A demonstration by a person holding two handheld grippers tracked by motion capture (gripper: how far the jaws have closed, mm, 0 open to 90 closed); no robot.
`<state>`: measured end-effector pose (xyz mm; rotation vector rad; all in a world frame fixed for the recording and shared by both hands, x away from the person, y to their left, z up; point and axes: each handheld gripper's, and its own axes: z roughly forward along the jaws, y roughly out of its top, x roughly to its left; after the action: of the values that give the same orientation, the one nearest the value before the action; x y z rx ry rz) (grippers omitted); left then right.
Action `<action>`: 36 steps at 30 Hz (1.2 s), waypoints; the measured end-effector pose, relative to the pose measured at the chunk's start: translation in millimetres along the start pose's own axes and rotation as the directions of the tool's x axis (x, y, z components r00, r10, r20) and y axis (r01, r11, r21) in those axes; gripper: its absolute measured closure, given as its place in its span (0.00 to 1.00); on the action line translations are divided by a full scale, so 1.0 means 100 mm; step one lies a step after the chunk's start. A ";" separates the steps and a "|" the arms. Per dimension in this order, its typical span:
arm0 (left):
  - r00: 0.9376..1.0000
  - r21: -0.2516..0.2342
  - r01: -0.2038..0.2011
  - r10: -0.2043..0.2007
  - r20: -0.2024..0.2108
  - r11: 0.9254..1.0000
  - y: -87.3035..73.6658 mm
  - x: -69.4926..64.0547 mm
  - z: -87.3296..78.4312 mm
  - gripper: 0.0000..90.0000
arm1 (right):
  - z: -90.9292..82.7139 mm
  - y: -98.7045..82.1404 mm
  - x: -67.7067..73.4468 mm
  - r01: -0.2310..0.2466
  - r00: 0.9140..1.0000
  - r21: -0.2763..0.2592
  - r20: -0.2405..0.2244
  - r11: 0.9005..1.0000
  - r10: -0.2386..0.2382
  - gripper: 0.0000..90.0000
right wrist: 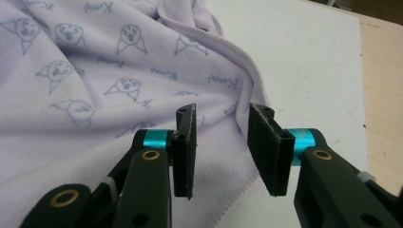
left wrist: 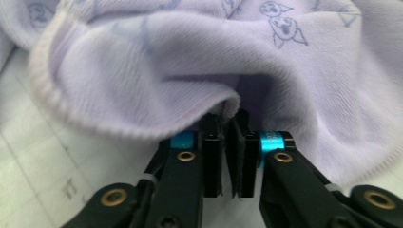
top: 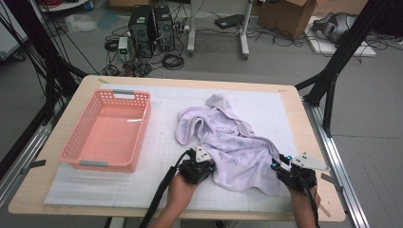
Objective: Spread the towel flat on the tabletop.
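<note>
A lavender cloth [top: 233, 142] printed with small cartoon faces lies crumpled on the white mat [top: 161, 137], right of the middle. My left gripper [top: 208, 164] is at the cloth's near left edge. In the left gripper view its jaws [left wrist: 227, 118] stand nearly together, shut on a folded hem of the cloth [left wrist: 142, 80], which bulges up behind them. My right gripper [top: 279, 165] is at the cloth's near right corner. In the right gripper view it [right wrist: 221, 114] is open, its pads apart just above the cloth [right wrist: 95, 95] near its stitched edge, pressing on nothing.
A pink plastic basket [top: 102, 164] with nothing in it stands on the left part of the mat. The wooden table [top: 71, 109] ends close behind my hands. Black frame legs, computer towers and cables stand on the floor beyond the table.
</note>
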<state>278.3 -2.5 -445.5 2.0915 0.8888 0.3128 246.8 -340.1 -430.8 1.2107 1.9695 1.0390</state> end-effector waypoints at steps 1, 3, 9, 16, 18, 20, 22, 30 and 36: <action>1.000 0.001 0.008 -0.008 0.009 1.000 -0.03 0.02 -0.04 0.96 | -0.01 -0.01 0.00 -0.001 1.000 0.001 0.000 1.000 0.001 0.70; 1.000 0.005 0.009 -0.009 0.020 1.000 -0.09 0.07 -0.15 0.96 | -0.01 -0.02 -0.01 -0.004 1.000 0.005 -0.004 1.000 0.004 0.70; 0.995 -0.020 0.080 -0.079 0.064 0.997 -0.36 0.28 -0.57 0.96 | 0.00 -0.06 0.02 0.014 1.000 0.046 -0.020 0.999 -0.013 0.68; 0.987 -0.040 0.132 -0.127 0.099 0.990 -0.66 0.42 -0.95 0.96 | 0.04 -0.12 0.08 0.020 0.999 0.120 -0.037 0.993 -0.016 0.56; 0.987 -0.035 0.131 -0.127 0.101 0.991 -0.74 0.43 -1.03 0.96 | 0.02 -0.13 0.09 0.020 0.999 0.124 -0.045 0.992 -0.014 0.56; 0.984 -0.034 0.146 -0.142 0.109 0.989 -0.83 0.43 -1.09 0.96 | 0.00 -0.15 0.10 0.017 0.999 0.135 -0.053 0.991 -0.010 0.56; 0.981 -0.043 0.165 -0.160 0.110 0.985 -0.90 0.43 -1.13 0.95 | -0.03 -0.18 0.11 0.018 0.998 0.146 -0.060 0.989 -0.009 0.56; 0.976 -0.140 0.212 -0.203 0.076 0.967 -0.81 0.53 -1.11 0.53 | -0.13 -0.24 0.13 0.018 0.996 0.171 -0.093 0.985 -0.002 0.56; 0.979 -0.135 0.201 -0.196 0.049 0.970 -0.62 0.59 -0.88 0.52 | -0.15 -0.27 0.13 0.011 0.989 0.176 -0.147 0.984 0.016 0.76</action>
<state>247.1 116.1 -443.4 1.8571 1.0163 0.2246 217.6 -340.0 -447.7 1.2608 2.2149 0.9971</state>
